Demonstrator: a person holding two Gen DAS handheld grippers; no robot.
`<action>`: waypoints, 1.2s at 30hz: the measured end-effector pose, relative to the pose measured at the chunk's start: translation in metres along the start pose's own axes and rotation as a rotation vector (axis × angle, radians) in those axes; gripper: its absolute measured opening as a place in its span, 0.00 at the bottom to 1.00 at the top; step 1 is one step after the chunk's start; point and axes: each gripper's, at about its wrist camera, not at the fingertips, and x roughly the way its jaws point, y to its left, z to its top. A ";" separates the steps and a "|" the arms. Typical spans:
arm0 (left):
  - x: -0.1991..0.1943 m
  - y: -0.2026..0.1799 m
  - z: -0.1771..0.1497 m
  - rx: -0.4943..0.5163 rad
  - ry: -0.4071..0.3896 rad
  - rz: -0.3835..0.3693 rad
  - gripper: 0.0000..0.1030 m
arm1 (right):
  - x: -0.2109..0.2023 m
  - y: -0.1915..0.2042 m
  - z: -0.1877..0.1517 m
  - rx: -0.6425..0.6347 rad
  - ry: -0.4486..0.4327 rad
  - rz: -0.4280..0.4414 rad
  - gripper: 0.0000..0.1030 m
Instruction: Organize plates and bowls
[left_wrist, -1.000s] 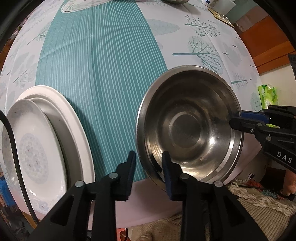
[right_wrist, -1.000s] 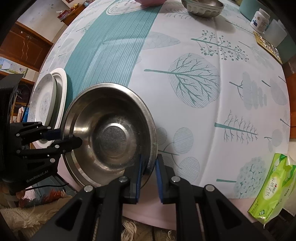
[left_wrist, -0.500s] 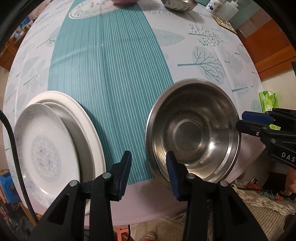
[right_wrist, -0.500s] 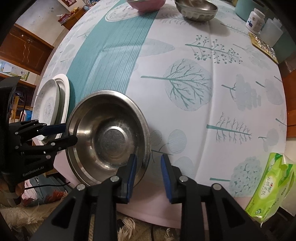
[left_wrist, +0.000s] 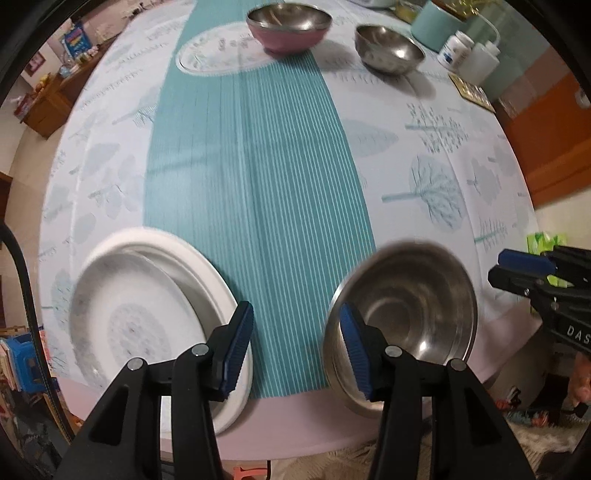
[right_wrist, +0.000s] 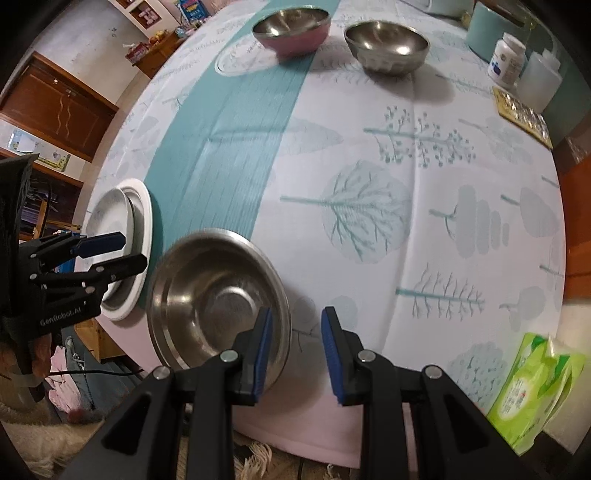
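Plates (left_wrist: 147, 317) stacked lower left, steel bowl (left_wrist: 406, 314) set down, both hand-held grippers (left_wrist: 295, 347) (right_wrist: 295, 347) spread, empty; far bowls (left_wrist: 288, 26) left.

Dim warm indoor light, heavy fisheye bending at the edges, motion blur, glare on the steel bowl (left_wrist: 406, 314).

A big shiny bowl (right_wrist: 218, 299) sits near the bottom middle, at the table's edge. The right gripper (right_wrist: 295, 345) is open and holds nothing. White plates (right_wrist: 138, 221) lie at the left. Two small bowls (right_wrist: 386, 46) sit at the top.
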 end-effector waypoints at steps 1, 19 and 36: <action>-0.004 0.000 0.006 -0.006 -0.008 0.008 0.46 | -0.001 0.002 0.006 -0.005 -0.010 0.005 0.26; -0.098 0.021 0.134 0.045 -0.223 0.132 0.60 | -0.064 0.011 0.130 -0.038 -0.243 -0.016 0.26; -0.017 0.075 0.297 -0.133 -0.245 -0.058 0.74 | -0.050 -0.017 0.278 0.024 -0.300 -0.070 0.39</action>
